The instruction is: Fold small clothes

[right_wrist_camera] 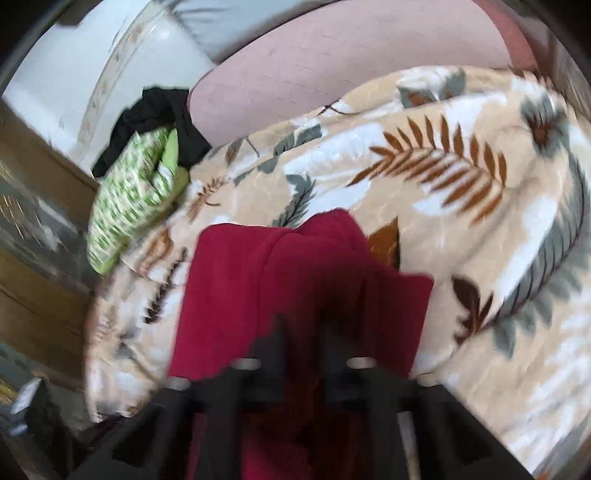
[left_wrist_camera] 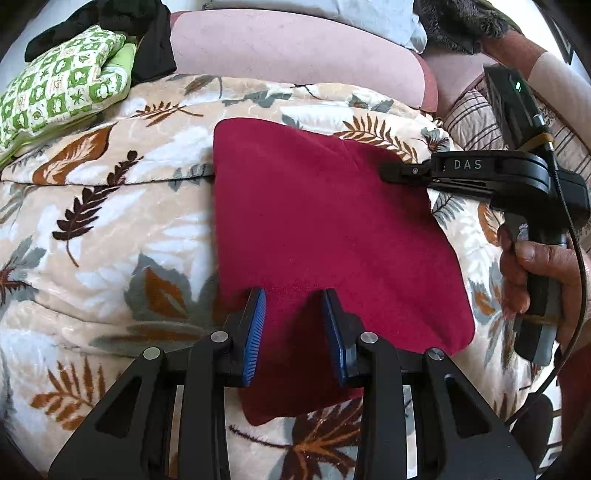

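Note:
A dark red cloth [left_wrist_camera: 317,229] lies spread on the leaf-patterned blanket [left_wrist_camera: 110,206]. My left gripper [left_wrist_camera: 293,295] is open, its blue pads [left_wrist_camera: 258,317] on either side of the cloth's near edge, with cloth between them. My right gripper [left_wrist_camera: 391,171] comes in from the right, held by a hand, its tip at the cloth's far right corner. In the blurred right wrist view the red cloth [right_wrist_camera: 295,280] rises in a fold in front of my right gripper [right_wrist_camera: 303,328]. Whether its fingers [right_wrist_camera: 273,332] pinch the cloth is hidden by blur.
A green-and-white patterned pillow [left_wrist_camera: 62,85] and black garments [left_wrist_camera: 147,40] lie at the back left. A pink cushion [left_wrist_camera: 295,51] lies behind the blanket. A striped fabric [left_wrist_camera: 476,122] and dark furry item [left_wrist_camera: 458,22] are at the back right.

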{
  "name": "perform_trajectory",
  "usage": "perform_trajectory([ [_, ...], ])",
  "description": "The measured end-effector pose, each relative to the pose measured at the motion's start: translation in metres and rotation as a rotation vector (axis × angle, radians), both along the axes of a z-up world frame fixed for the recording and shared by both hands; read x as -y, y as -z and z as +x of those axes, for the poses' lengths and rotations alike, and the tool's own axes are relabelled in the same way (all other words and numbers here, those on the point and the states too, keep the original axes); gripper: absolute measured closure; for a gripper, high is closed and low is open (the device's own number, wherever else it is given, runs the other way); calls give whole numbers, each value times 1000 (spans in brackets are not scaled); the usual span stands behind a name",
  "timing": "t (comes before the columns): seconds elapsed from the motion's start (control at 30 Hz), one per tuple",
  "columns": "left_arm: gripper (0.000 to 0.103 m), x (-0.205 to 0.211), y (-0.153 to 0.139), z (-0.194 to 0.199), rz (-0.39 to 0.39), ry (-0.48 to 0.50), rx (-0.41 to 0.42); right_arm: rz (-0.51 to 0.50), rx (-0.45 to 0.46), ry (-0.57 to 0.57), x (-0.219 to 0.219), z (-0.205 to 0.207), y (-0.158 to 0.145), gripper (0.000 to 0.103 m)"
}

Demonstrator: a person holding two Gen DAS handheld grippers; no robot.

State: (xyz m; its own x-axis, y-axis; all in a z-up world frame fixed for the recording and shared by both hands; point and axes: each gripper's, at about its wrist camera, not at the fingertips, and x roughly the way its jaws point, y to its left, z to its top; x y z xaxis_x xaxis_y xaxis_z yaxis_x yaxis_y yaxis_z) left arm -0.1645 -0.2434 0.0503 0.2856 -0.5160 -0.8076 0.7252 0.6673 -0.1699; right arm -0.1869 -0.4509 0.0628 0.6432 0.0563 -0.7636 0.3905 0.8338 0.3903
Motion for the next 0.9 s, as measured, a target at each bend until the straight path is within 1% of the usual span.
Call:
perform_trajectory([
  [0.07,71,3,2,0,1,-3,0,-98,-23,-25,-6,2,-5,95],
  [0.17,71,6,4,-1,5,-3,3,-187,-101,-26,-8,9,15,95],
  [0.23,71,7,3,-3,13,-9,13,-171,-86,-11,-5,4,20,95],
  [0.3,71,6,3,-3,19,-12,17,-127,-64,18,1,-5,13,94],
  [0.37,71,5,3,-3,18,-18,15,-103,-46,55,1,-16,0,85],
  [0.4,71,5,3,-2,16,-20,12,-104,-27,63,-2,-22,-8,83],
  [0.5,71,4,4,-3,15,-26,8,-106,32,17,-21,-39,-28,83],
  [0.57,71,5,3,-3,19,-29,10,-112,57,-33,-37,-43,-33,83],
  [0.67,71,6,4,-4,23,-32,12,-119,65,-105,-58,-41,-26,83],
  [0.7,71,6,4,-4,22,-31,10,-144,42,-113,-61,-38,-19,83],
  [0.77,71,5,4,-4,18,-22,-3,-186,-31,-93,-59,-34,0,83],
  [0.8,71,3,2,-4,16,-12,-15,-165,-55,-82,-53,-33,11,85],
  [0.87,71,-2,-3,-4,-1,-6,-26,-127,-38,-62,-47,-38,15,86],
  [0.9,71,-7,-6,-2,-16,-11,-28,-132,-36,-56,-47,-41,12,86],
])
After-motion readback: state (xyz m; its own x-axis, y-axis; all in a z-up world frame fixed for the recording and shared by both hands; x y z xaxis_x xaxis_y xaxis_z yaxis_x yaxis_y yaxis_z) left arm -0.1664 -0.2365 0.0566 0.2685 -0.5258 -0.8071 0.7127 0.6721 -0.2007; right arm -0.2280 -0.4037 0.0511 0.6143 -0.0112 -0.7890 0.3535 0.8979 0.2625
